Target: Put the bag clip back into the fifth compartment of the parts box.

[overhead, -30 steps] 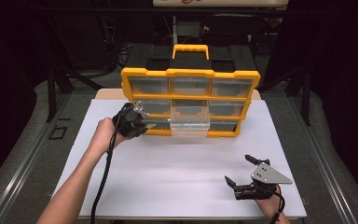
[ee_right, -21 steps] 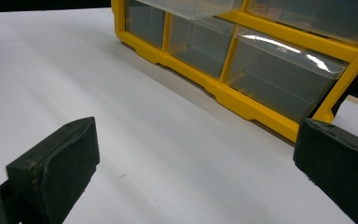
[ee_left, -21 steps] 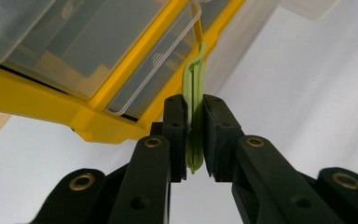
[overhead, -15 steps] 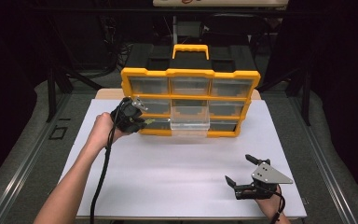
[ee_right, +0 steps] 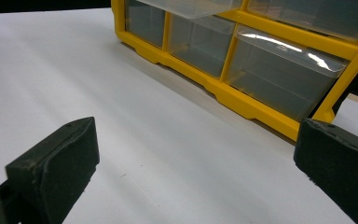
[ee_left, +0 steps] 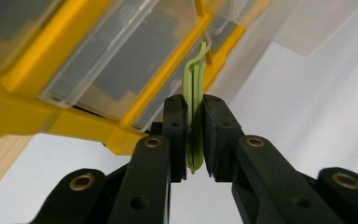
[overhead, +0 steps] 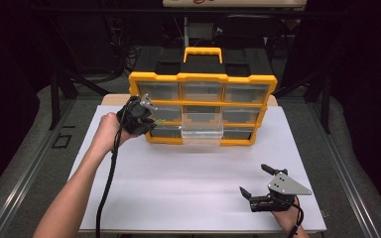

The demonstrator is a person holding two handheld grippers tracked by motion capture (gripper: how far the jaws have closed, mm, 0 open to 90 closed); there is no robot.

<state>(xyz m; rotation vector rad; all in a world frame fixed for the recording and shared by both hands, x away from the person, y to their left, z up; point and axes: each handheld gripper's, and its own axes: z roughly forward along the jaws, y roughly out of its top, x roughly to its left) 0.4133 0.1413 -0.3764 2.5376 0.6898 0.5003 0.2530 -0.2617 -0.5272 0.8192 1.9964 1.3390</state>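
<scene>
Left gripper view puts it right in front of me: my left hand-held gripper [ee_left: 194, 140] is clamped on a thin green clip [ee_left: 194, 107], held edge-on between the pads, its tip up against the yellow drawer organizer [ee_left: 37, 112]. From the high view, that hand-held gripper sits at the organizer's left end, middle row, while the clear drawer [overhead: 202, 130] in the centre column stands pulled out over the worktop [overhead: 188, 183]. My right hand-held gripper [overhead: 258, 186] rests near the front right corner, jaws wide apart, holding nothing. I judge this the carry step: clip in hand, not yet stowed. Next I need to swing it right, over the open drawer, then release.
</scene>
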